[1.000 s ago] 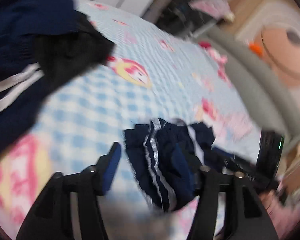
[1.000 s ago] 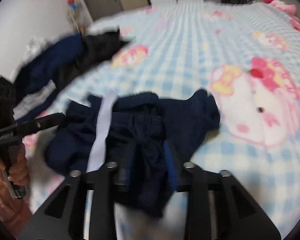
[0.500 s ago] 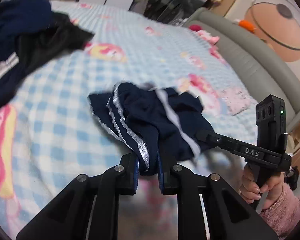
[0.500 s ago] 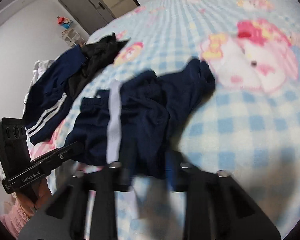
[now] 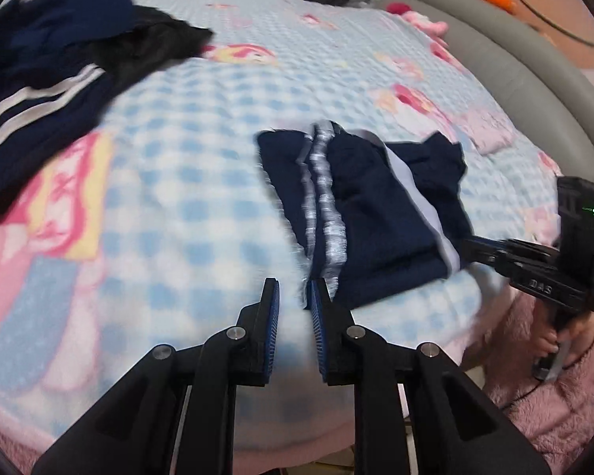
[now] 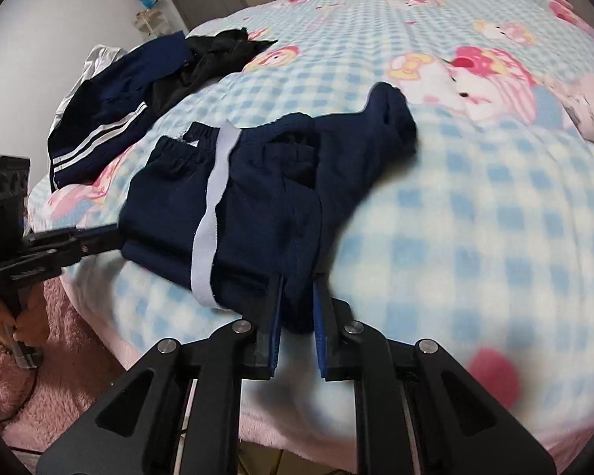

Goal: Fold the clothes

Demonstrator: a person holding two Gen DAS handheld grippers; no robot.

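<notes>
- In the left view, my left gripper [image 5: 293, 289] was almost closed. Its jaws had just shut and then opened a little. I saw only the checked bed cover [image 5: 186, 206] in the thin gap, so it held nothing.
- The dark blue shorts [image 5: 376, 213] lay flat on the bed, just ahead and to the right. Their near corner touched the tip of one finger [image 5: 316, 297].
- A pile of other clothes [image 5: 39, 79] sat far off to the left.
- In the right view, my right gripper [image 6: 299, 281] had just closed, and it pinched the near edge of the shorts.
- The shorts ran long from the near edge of the bed away from me. The white stripe ran the same way.
- Both tools were at the near edge. I think the left one had to grab its corner again before I could fold the shorts away from me.
</notes>
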